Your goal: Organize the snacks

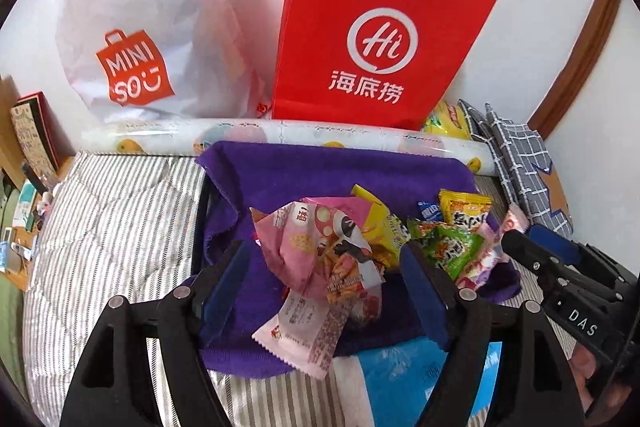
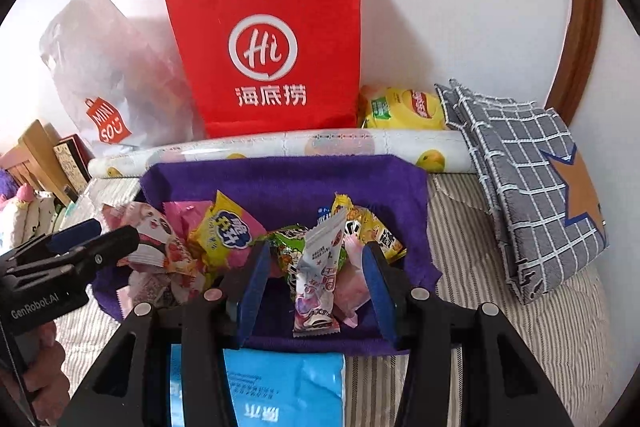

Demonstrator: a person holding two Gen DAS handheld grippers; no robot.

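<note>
A pile of snack packets lies on a purple cloth [image 1: 256,175] [image 2: 280,179] on the bed. My left gripper [image 1: 320,259] is open, its blue pads either side of a crumpled pink packet [image 1: 320,251]. A pale pink sachet [image 1: 304,331] lies just below it. My right gripper [image 2: 316,267] is open around a white and pink sachet [image 2: 320,267] that stands on end. A yellow packet [image 2: 228,231] and a green packet [image 2: 288,247] [image 1: 452,247] lie in the pile. Each gripper shows in the other's view, the right [image 1: 532,251] and the left [image 2: 104,239].
A red paper bag [image 1: 372,39] [image 2: 272,47] and a white Miniso plastic bag [image 1: 140,39] stand against the wall. A rolled printed sheet [image 2: 320,147] lies before them. A grey checked cloth [image 2: 528,187], a yellow crisp bag [image 2: 400,107] and a blue pack [image 2: 280,387] are nearby.
</note>
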